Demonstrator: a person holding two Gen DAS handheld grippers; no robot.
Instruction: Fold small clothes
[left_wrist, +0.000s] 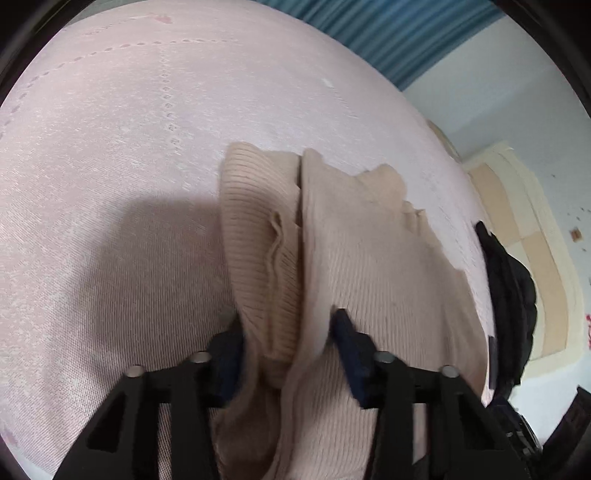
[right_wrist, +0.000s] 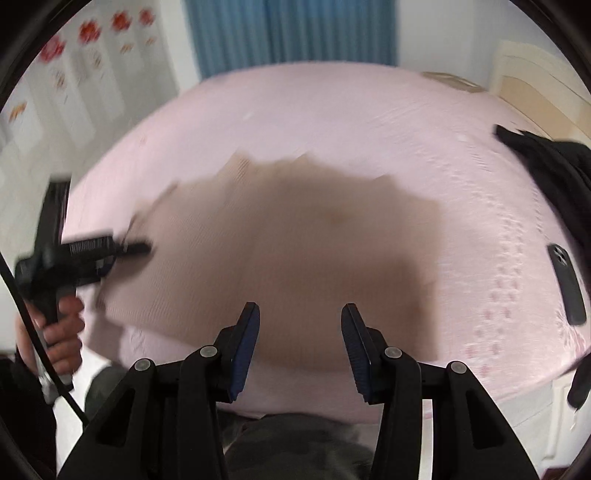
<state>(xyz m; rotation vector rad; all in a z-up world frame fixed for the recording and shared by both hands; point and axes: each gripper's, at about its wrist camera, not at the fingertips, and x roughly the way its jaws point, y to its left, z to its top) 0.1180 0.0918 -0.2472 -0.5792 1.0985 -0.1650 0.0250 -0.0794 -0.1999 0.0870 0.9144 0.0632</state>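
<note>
A beige ribbed knit garment (left_wrist: 354, 240) lies on the pink bed sheet (left_wrist: 129, 129). In the left wrist view a bunched fold of it sits between my left gripper's (left_wrist: 286, 325) blue pads, whose jaws stand fairly wide around the fabric. In the right wrist view the garment (right_wrist: 295, 229) lies spread and blurred in shadow. My right gripper (right_wrist: 299, 314) is open and empty above its near edge. The left gripper (right_wrist: 136, 247) shows at the garment's left edge, held by a hand.
A black garment (right_wrist: 554, 166) lies at the bed's right side, with a dark phone (right_wrist: 567, 284) beside it. Blue curtains (right_wrist: 288, 33) hang behind the bed. A cream headboard (right_wrist: 535, 81) is at the right. The bed's front edge is close below my right gripper.
</note>
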